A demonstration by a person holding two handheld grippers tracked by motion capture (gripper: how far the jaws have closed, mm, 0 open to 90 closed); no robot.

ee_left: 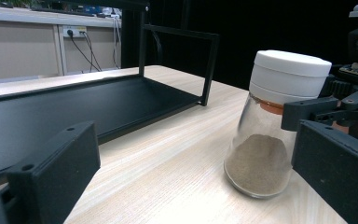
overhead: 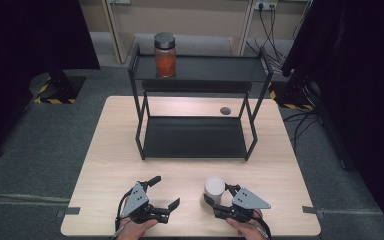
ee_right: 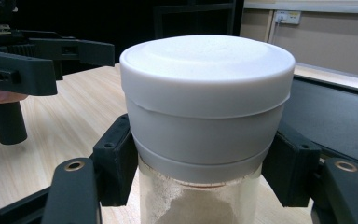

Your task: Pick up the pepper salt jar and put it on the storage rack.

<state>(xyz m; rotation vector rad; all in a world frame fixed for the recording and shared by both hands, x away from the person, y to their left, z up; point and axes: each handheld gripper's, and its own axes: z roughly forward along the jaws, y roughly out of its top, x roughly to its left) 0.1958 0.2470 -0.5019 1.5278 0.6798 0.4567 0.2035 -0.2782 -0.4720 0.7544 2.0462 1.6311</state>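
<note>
R gripper clamps glass jar w/ white cap, brown powder; L gripper released.

Wood table w/ black rack, shaker (white-capped)

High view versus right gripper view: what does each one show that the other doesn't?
The high view alone shows the orange-filled jar on the black shelf's top tier, and the whole table. The right gripper view alone shows the pads pressing under the white lid's rim. Both show the white-lidded powder jar in the right tool, and the open left tool.
</note>
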